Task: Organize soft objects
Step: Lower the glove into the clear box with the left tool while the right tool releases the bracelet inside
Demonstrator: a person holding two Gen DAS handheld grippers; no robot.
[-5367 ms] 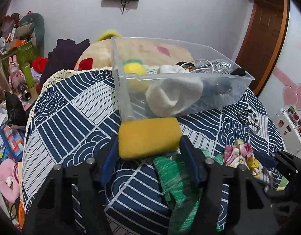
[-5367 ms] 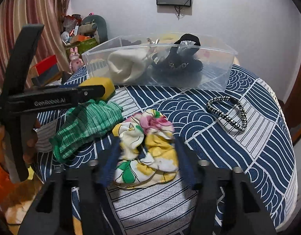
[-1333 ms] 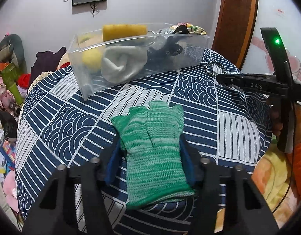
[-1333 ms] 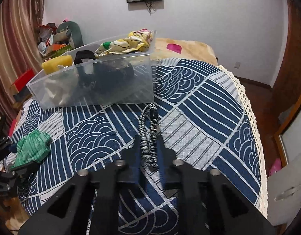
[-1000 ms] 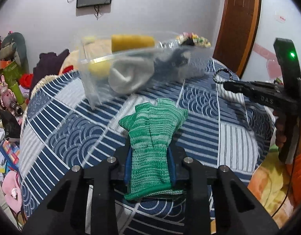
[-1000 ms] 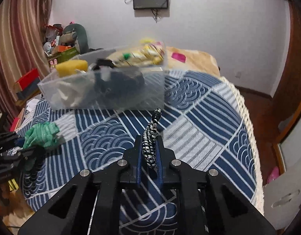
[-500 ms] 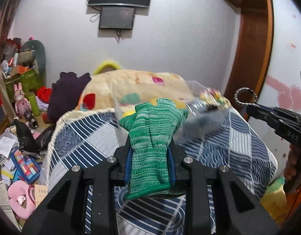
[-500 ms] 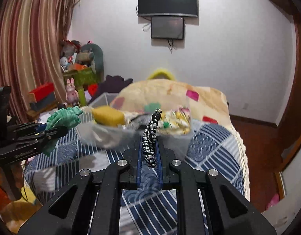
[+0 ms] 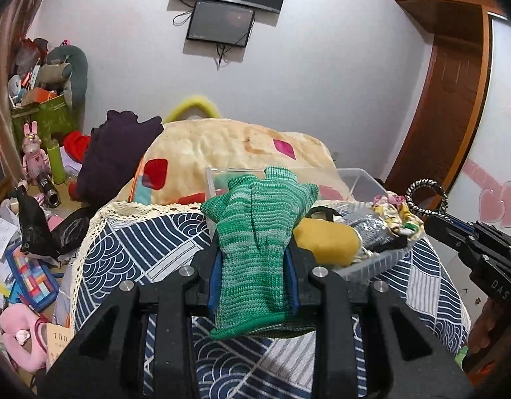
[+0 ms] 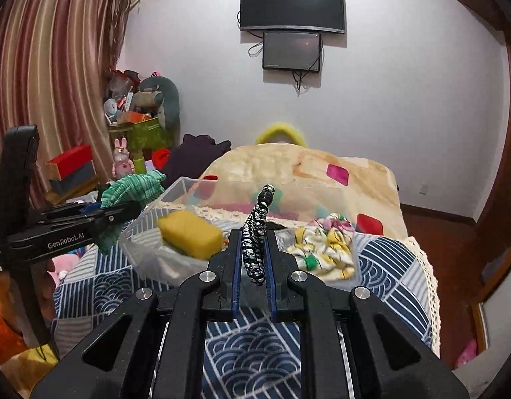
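The glove (image 9: 255, 239) is coarse green knit, the band (image 10: 255, 242) a braided black-and-white cord, and the sponge (image 10: 190, 234) looks matt yellow foam. The bin (image 10: 145, 259) is clear glossy plastic (slightly cloudy at the walls), standing on a woven blue-and-white cloth (image 10: 385, 266) with a lace edge. Both grippers, left (image 9: 253, 282) and right (image 10: 252, 279), are matt black plastic with shiny metal screws and blue pads.

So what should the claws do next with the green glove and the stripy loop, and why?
Probably carry both a little further forward, over the clear box, then let go. The left claw is shut on the green glove and the right claw on the black-and-white braided loop, both lifted off the blue patterned cloth. The yellow sponge and flowery scrunchie already lie inside.
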